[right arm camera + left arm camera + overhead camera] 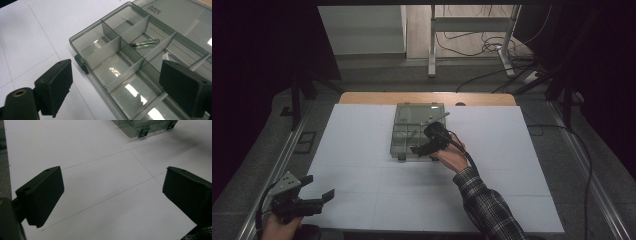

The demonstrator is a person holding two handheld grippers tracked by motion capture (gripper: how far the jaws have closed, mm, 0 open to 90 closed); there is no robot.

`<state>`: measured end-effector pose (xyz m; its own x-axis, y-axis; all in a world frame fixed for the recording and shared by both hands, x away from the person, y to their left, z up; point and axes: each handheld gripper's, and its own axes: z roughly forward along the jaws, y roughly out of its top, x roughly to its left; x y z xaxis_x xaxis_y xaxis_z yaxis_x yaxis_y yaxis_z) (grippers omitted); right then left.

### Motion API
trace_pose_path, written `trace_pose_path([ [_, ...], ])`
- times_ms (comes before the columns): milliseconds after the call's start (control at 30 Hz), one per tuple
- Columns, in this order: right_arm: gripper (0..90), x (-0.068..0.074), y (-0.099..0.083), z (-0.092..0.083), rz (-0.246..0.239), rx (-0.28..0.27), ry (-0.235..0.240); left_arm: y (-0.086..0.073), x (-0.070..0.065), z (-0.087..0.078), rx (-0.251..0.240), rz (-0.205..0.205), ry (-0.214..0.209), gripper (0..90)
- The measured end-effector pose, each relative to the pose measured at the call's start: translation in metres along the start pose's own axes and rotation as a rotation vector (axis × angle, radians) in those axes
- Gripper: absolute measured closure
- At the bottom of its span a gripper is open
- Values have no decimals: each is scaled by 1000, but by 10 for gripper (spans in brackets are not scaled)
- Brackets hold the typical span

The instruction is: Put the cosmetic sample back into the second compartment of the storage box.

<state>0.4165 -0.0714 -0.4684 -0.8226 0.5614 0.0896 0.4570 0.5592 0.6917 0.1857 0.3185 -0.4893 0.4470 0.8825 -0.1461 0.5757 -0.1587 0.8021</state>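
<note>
Clear compartment box (418, 131) sits at the far middle of the white table (362, 150), lid open. In the right gripper view a small glass vial (145, 43) lies in 1 of the middle compartments. Right gripper (424, 146) hovers over the near right part of the box, jaws wide, nothing between them. Left gripper (314, 192) rests at the near left corner, well apart from the box, jaws wide and empty.

A dim lab: a white-topped table (362, 150), loose floor cables (472, 45) and a metal frame (472, 22).
</note>
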Motion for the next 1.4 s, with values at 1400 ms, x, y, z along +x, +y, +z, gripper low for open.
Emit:
trace_pose_path([
  [1400,2,17,-35,-49,-10,-1,-23,0,-2,0,2,15,5,41],
])
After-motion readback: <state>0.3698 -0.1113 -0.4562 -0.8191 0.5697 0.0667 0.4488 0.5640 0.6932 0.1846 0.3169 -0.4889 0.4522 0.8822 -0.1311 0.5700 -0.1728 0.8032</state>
